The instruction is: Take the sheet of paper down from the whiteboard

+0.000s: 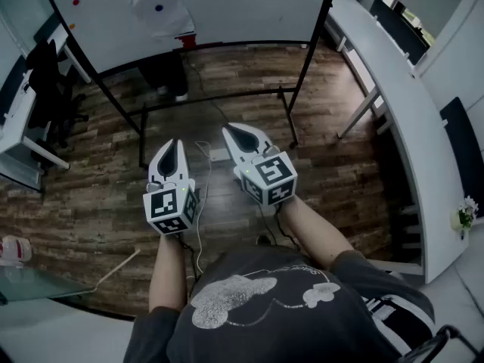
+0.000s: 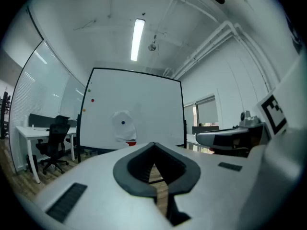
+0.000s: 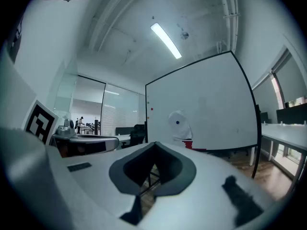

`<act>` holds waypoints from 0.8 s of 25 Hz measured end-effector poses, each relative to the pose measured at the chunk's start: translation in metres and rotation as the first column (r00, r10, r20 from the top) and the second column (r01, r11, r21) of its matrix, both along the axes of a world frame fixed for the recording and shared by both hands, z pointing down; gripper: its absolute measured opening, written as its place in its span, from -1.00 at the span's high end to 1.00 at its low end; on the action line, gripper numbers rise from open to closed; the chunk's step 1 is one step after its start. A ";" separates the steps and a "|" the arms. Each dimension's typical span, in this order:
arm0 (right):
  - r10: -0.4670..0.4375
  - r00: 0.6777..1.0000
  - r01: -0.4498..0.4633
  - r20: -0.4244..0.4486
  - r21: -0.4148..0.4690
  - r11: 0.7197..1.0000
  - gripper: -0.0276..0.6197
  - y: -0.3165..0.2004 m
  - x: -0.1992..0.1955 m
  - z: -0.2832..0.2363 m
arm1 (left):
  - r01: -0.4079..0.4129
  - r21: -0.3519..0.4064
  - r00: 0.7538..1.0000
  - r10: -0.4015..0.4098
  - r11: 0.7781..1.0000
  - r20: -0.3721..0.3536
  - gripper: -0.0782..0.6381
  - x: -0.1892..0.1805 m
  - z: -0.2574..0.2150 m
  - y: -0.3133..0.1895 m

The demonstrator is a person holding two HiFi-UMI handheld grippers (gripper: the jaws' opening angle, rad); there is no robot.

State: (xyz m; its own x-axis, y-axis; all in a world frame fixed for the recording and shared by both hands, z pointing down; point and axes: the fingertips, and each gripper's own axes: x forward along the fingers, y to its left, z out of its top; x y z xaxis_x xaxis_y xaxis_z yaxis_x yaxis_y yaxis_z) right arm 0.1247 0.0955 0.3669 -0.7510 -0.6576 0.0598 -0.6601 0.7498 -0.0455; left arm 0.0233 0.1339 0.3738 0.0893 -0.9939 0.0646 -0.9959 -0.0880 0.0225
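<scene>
A white sheet of paper [image 1: 162, 10] hangs on the whiteboard [image 1: 242, 6], pinned by a blue magnet [image 1: 159, 8]. The sheet [image 2: 123, 126] and the board [image 2: 144, 104] show ahead in the left gripper view, and the sheet [image 3: 180, 126] shows again in the right gripper view. My left gripper [image 1: 171, 145] and right gripper [image 1: 231, 132] are held level side by side, well short of the board. Both are shut with nothing between their jaws. In each gripper view the tips [image 2: 154, 145] [image 3: 154, 144] meet in front of the camera.
The whiteboard's black frame legs [image 1: 219, 97] stand on the wooden floor between me and the board. A black office chair [image 1: 45, 82] and a white desk [image 1: 19, 142] are at left. A long white desk [image 1: 393, 104] runs along the right. A red object [image 1: 187, 41] sits on the board's tray.
</scene>
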 end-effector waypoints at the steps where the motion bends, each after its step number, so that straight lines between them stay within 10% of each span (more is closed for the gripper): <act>1: -0.001 1.000 0.001 0.000 -0.001 1.000 0.85 0.002 -0.001 0.000 | -0.001 0.002 1.000 0.001 1.000 0.001 0.75 0.000 -0.001 0.002; 20: -0.068 0.994 0.067 0.089 0.012 0.998 0.85 0.036 -0.041 -0.006 | -0.030 0.009 0.999 0.030 1.000 -0.025 0.75 -0.032 0.000 0.031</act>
State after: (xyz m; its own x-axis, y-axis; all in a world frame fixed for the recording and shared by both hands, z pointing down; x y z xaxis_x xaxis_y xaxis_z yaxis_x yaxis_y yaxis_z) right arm 0.0839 0.1313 0.3609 -0.7958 -0.6053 -0.0150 -0.6015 0.7932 -0.0952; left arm -0.0090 0.1654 0.3737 0.1207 -0.9912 0.0537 -0.9919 -0.1183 0.0464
